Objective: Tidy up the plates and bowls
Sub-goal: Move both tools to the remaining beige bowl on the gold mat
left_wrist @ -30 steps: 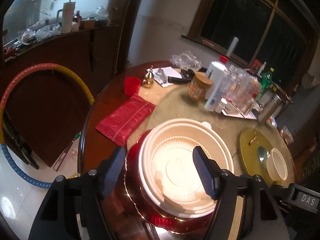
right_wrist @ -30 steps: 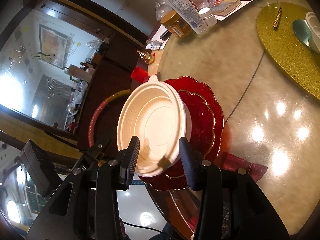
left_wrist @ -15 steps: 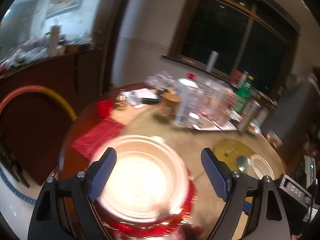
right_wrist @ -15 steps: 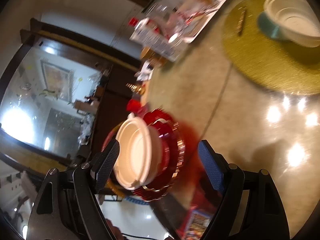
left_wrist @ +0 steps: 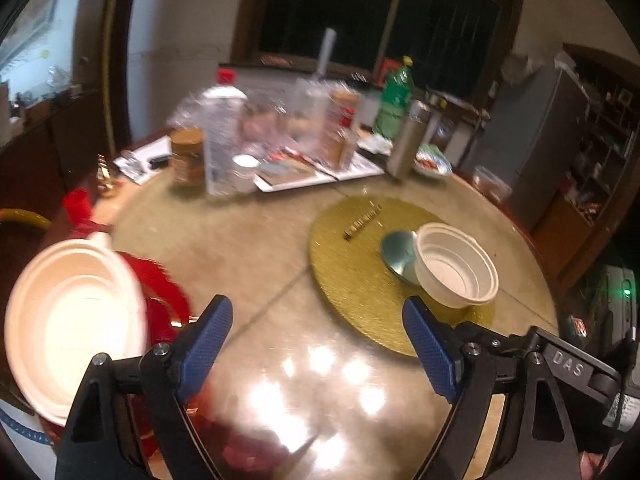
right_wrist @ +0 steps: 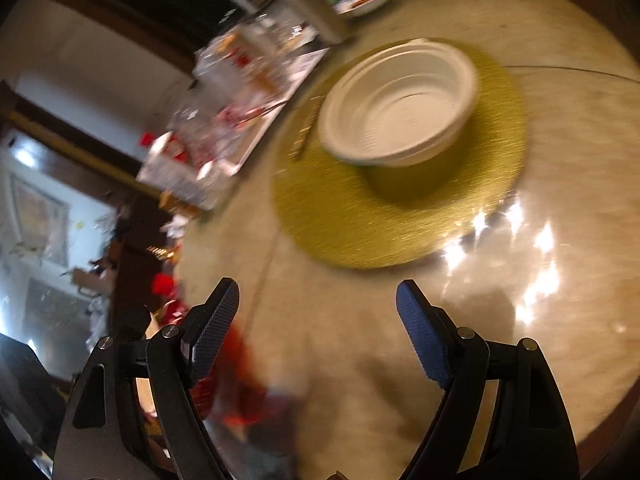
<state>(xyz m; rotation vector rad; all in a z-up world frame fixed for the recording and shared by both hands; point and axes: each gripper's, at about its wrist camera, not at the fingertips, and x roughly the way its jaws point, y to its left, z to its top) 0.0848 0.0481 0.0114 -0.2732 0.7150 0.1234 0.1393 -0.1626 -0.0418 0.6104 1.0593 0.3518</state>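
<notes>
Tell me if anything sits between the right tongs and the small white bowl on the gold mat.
Nothing visible does. The right tongs are open, and only bare table and gold mat separate them from the small white bowl.

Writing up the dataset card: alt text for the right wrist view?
A white bowl sits on a round gold placemat on a glossy table, ahead of the open, empty right gripper. Blurred bottles and clutter lie behind.

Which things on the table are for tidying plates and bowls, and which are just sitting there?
For the job:
big white bowl
red plate
small white bowl
gold mat

Just lying about:
green bottle
brown jar
metal flask
red cup
</notes>
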